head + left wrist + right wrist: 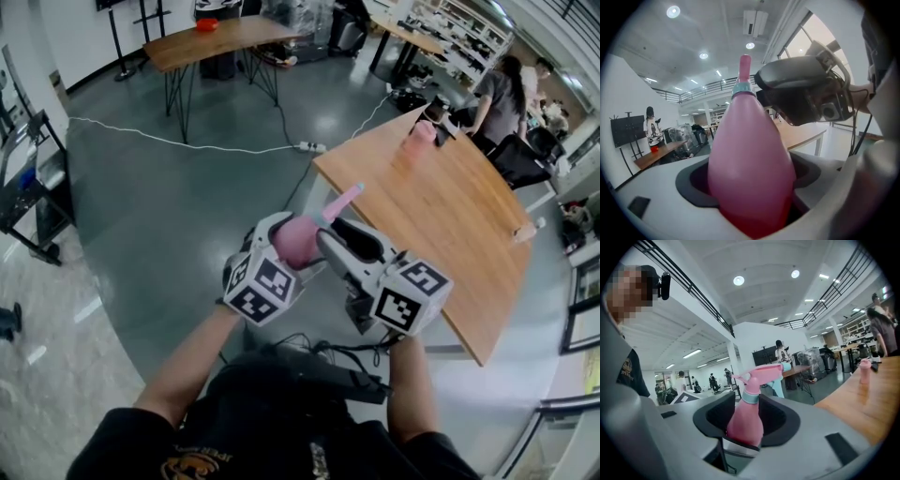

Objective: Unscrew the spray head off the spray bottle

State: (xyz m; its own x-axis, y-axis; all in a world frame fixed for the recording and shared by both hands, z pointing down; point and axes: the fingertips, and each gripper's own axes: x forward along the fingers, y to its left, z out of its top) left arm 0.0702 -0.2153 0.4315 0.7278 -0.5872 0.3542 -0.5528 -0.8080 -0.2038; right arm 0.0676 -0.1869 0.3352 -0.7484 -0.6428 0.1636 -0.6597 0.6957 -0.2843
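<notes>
A pink spray bottle (298, 239) is held in the air in front of the person, tilted toward the wooden table. My left gripper (286, 246) is shut on its fat body (750, 164), which fills the space between the pads. The pink spray head (761, 373) with a teal trigger and teal collar (751, 397) is on the neck. My right gripper (328, 242) comes in from the right. Its dark pads (776, 416) stand on either side of the neck just below the collar, open, not pressing. From the left gripper view the right gripper (801, 89) looms beside the bottle's top.
A long wooden table (450, 206) lies to the right, with a second pink bottle (422, 131) at its far end. People (502, 94) stand beyond it. A cable and power strip (309, 147) lie on the grey floor. Another table (220, 37) stands at the back.
</notes>
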